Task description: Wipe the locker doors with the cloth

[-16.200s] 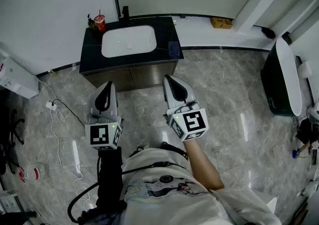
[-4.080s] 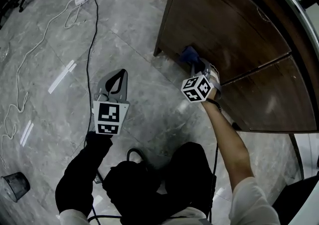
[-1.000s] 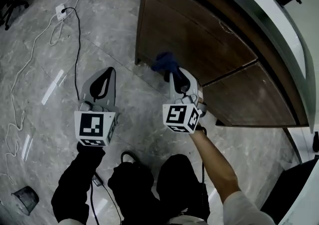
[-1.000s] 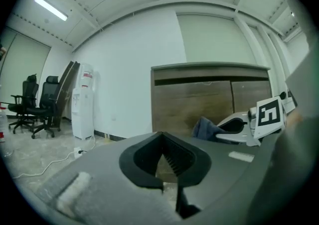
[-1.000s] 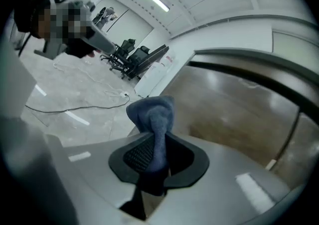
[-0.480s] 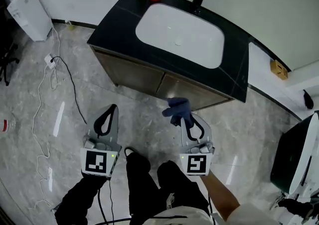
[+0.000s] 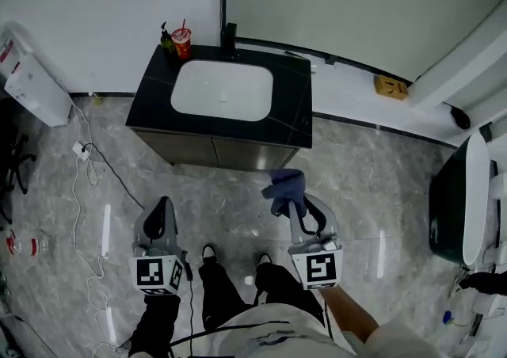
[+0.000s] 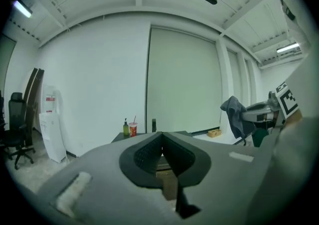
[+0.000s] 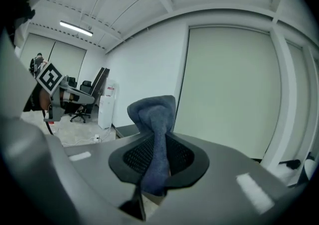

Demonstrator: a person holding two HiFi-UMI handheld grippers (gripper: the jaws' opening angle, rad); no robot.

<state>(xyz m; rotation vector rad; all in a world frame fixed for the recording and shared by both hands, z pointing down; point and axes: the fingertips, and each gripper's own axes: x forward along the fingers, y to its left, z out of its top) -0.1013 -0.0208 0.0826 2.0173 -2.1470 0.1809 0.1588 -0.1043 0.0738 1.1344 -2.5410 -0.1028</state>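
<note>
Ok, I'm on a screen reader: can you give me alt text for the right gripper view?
The right tool is shut on a blue cloth, whose bunched end sticks up past the tips. Behind it stand a white wall and a big pale panel.

The cloth is soft, nappy blue fabric, matt, between the right gripper's black cross-ribbed pads; the gripper shell is smooth matt grey plastic. The floor is glossy grey marble-look tile, the countertop polished black stone, the basin smooth glossy white, the cabinet doors brown wood with a dull sheen
</note>
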